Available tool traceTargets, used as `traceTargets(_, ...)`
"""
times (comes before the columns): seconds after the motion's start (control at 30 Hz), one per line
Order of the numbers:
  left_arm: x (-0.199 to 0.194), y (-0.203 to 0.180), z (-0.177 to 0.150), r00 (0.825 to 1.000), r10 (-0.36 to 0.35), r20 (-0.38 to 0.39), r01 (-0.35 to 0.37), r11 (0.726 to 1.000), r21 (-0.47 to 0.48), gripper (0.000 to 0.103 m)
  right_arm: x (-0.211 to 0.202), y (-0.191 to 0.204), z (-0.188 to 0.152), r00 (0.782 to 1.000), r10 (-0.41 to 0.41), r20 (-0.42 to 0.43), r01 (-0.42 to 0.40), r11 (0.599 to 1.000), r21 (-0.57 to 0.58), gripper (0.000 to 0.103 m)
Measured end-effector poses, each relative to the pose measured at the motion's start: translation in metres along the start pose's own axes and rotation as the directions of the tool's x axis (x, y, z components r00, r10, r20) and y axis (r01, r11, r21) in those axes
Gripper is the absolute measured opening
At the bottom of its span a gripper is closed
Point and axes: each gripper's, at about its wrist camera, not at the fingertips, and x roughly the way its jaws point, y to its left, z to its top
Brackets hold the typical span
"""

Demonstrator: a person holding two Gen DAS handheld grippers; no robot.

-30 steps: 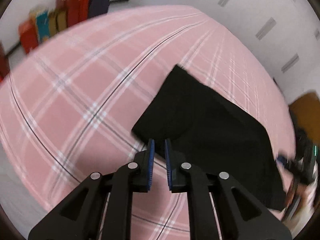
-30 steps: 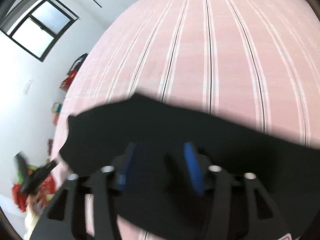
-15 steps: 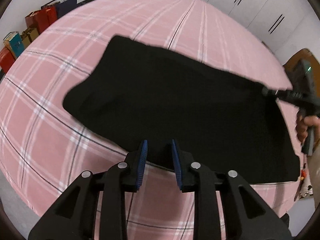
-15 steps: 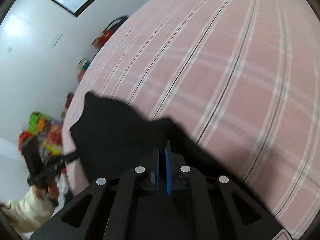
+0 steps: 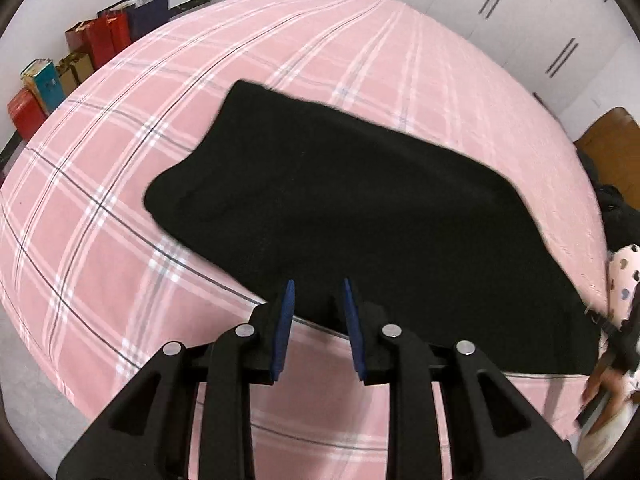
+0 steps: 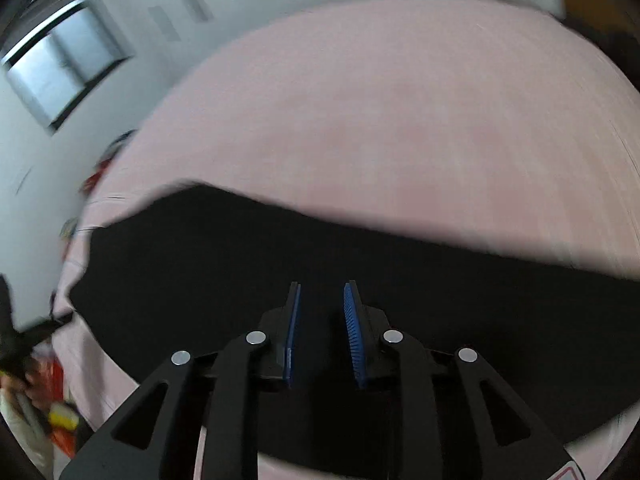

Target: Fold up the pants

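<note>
**Black pants flat on the plaid bed**

The black fabric pants (image 5: 360, 216) lie spread flat on the pink plaid bedsheet (image 5: 120, 240) — a broad dark slab. The left gripper (image 5: 318, 300) hangs over their near edge, blue-padded jaws parted, holding nothing. The right gripper (image 6: 322, 304) — in a blurred view — sits above the dark cloth (image 6: 280, 264), jaws likewise apart and empty. Coloured paper bags (image 5: 108, 36) line the wall.

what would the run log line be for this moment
left gripper: open | right gripper: open | black pants: flat on pink bed, unheld
</note>
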Motion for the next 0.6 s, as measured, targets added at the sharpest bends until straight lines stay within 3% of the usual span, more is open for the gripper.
traceTargets(0.07,-0.01,-0.016,-0.005,1.0,-0.021,0.006,0.021,1.0,0.018,0.025,-0.018,-0.061,-0.017,0.995,-0.098,-0.001,0.097,0.988,0.12,0.022)
traceTargets(0.1,-0.015,-0.024,-0.008,1.0,-0.027,0.008,0.027,0.999,0.03,0.026,-0.034,-0.101,-0.026,0.992,-0.125,0.01,0.12,0.972,0.2,0.016)
traceTargets(0.2,-0.028,-0.053,-0.02,0.999,-0.039,0.016,0.038,0.997,0.066,0.034,-0.081,-0.18,-0.05,0.978,-0.204,0.031,0.177,0.907,0.382,0.019)
traceTargets(0.27,-0.037,-0.076,-0.031,0.999,-0.049,0.017,0.047,0.994,0.096,0.035,-0.112,-0.219,-0.064,0.969,-0.239,0.06,0.182,0.859,0.479,0.025)
traceTargets(0.3,-0.041,-0.082,-0.037,0.999,-0.052,0.017,0.05,0.993,0.104,0.035,-0.127,-0.239,-0.072,0.972,-0.217,0.09,0.137,0.837,0.53,0.025)
traceTargets(0.37,-0.047,-0.107,-0.05,0.998,-0.062,0.008,0.061,0.99,0.126,0.037,-0.14,-0.259,-0.077,0.974,-0.192,0.117,0.092,0.815,0.572,0.026)
traceTargets(0.47,-0.05,-0.135,-0.06,0.997,-0.072,0.0,0.072,0.986,0.149,0.039,-0.145,-0.266,-0.077,0.969,-0.184,0.163,0.06,0.821,0.568,0.027)
traceTargets(0.53,-0.052,-0.152,-0.067,0.997,-0.077,-0.008,0.078,0.984,0.161,0.044,-0.14,-0.282,-0.068,0.973,-0.171,0.155,0.05,0.811,0.583,0.04)
traceTargets(0.6,-0.059,-0.166,-0.07,0.997,-0.075,-0.003,0.074,0.981,0.178,0.049,-0.133,-0.296,-0.062,0.978,-0.147,0.147,0.034,0.81,0.585,0.04)
